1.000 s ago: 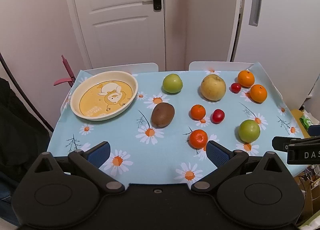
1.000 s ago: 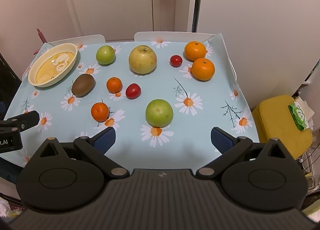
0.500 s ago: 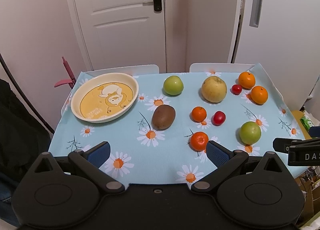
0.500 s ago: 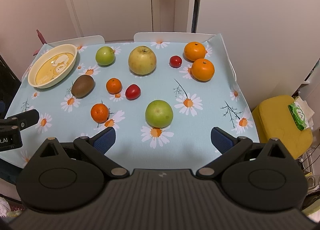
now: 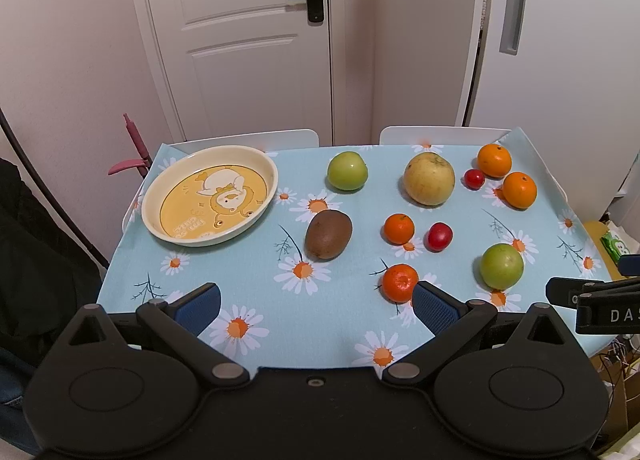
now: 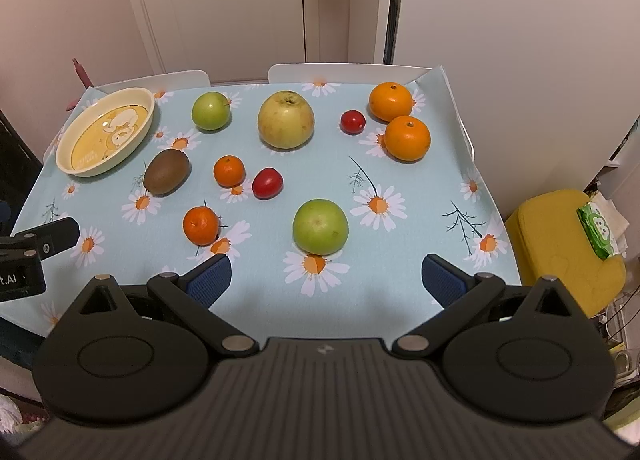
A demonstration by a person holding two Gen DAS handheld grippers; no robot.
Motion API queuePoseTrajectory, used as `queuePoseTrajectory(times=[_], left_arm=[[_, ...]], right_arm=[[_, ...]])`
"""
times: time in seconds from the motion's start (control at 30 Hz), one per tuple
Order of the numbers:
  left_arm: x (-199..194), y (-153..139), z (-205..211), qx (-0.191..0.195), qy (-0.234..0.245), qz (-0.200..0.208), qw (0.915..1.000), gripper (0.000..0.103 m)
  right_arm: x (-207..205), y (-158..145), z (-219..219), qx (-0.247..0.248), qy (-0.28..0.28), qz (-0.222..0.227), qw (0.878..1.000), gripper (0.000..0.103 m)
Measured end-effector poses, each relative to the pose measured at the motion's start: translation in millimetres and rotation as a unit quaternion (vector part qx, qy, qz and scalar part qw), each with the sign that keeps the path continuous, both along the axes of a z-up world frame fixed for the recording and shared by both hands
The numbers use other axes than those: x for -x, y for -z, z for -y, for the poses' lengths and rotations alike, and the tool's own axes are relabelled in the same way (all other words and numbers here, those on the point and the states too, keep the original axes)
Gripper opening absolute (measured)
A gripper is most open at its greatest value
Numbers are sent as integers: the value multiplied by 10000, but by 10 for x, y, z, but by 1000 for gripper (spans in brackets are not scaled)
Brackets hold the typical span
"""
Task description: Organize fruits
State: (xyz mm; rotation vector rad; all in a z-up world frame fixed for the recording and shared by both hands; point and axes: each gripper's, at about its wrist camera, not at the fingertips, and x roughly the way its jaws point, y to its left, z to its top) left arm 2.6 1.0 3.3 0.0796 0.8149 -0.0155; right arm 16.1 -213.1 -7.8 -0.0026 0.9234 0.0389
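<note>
Both the left gripper [image 5: 316, 306] and the right gripper [image 6: 326, 278] are held wide apart with nothing inside. The round, smooth green apple [image 6: 320, 225] is seen at 12 o'clock from the right gripper; it should be squeezed softly around its middle so it is not rolled away.

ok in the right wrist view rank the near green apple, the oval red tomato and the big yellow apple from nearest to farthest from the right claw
1. near green apple, just ahead of the right claw, between its fingers.
2. oval red tomato, mid-table, slightly left.
3. big yellow apple, toward the far edge.
</note>
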Motion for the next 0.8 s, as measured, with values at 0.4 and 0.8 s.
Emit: queuePoseTrajectory(times=[0.4,0.8], left_arm=[[-16,-11,-7,9,4,4,10000,103],[-49,-6,-40,10,51,4,10000,103]], right_arm=[[6,-8,-9,2,37,3,10000,103],[4,-13,-10,-2,33,6,10000,103]])
